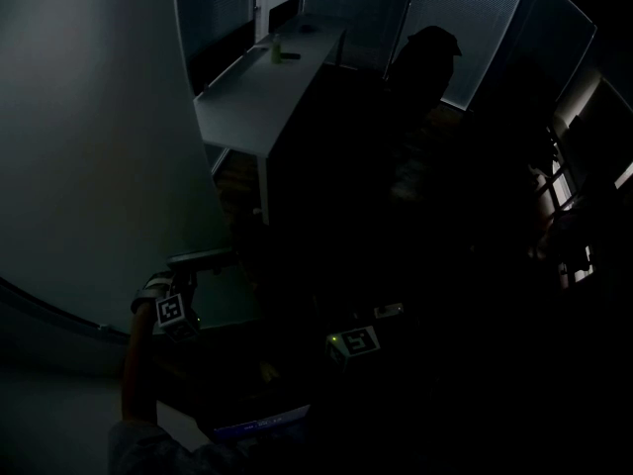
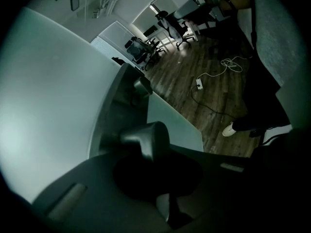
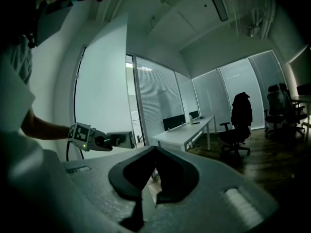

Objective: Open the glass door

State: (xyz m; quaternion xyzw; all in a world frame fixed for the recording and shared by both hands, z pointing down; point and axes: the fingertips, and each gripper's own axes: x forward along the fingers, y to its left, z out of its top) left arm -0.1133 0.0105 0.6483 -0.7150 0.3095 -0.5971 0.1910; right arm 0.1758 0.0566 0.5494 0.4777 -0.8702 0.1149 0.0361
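I record the glass door (image 1: pixel 89 166) at my left, edge-on to the dim office. My left gripper (image 1: pixel 191 273) pinches its lever handle (image 2: pixel 146 139). My right gripper (image 3: pixel 149 198) hangs apart from the door, its 2 jaws pressed together on nothing.

Very dark room. Left gripper (image 1: pixel 196 263) is up at the edge of the pale frosted glass door (image 1: pixel 94 137), with its marker cube (image 1: pixel 171 310) faintly lit and a forearm (image 1: pixel 138 374) below it. Right gripper (image 1: pixel 379 318) sits lower, near centre and apart from the door; its jaws are lost in the dark. Behind them a white desk (image 1: pixel 252 92) carries a small green bottle (image 1: pixel 277 52). A dark draped chair (image 1: pixel 427 62) stands right of the desk, with blinds (image 1: pixel 475 13) behind it.
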